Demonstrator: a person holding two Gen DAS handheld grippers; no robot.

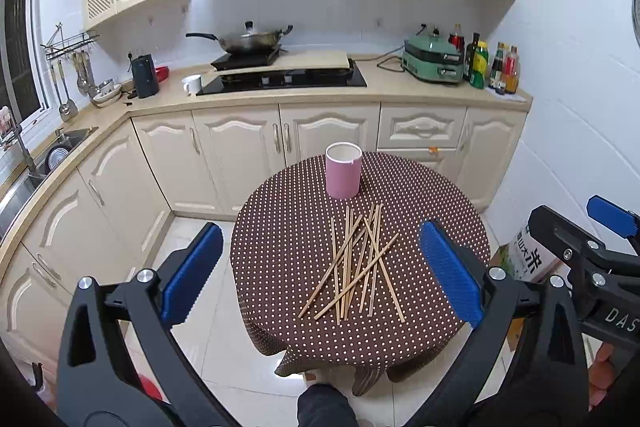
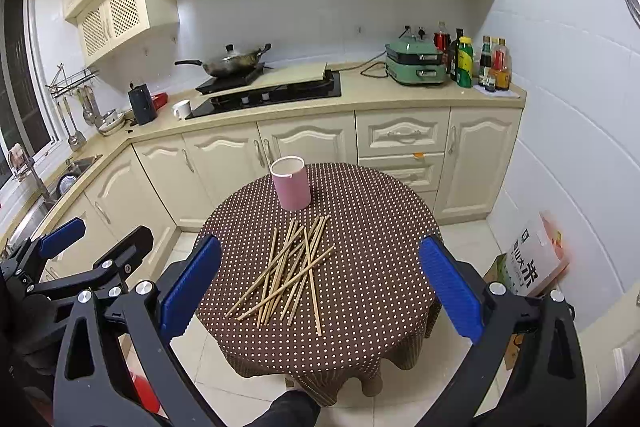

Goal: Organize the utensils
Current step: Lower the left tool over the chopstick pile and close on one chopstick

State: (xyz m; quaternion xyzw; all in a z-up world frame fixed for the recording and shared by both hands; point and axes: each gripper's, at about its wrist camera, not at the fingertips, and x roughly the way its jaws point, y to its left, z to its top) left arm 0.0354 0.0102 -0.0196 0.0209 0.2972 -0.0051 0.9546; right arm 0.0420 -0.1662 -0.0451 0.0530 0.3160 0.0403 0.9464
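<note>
Left gripper (image 1: pixel 320 275) and right gripper (image 2: pixel 320 283) both spread wide, empty, above chopsticks (image 1: pixel 356 263) heaped near side of pink cup (image 1: pixel 343 171); sticks point roughly toward cup; neither arm clearly nearer.

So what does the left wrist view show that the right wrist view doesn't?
Only the left wrist view shows the right hand-held gripper, open at its right edge. Only the right wrist view shows the left hand-held gripper, open at its left edge. Both show the pink cup standing empty-looking at the far side of the dotted round table, with the chopsticks lying in a loose crossed pile in front of it, none gripped.
</note>
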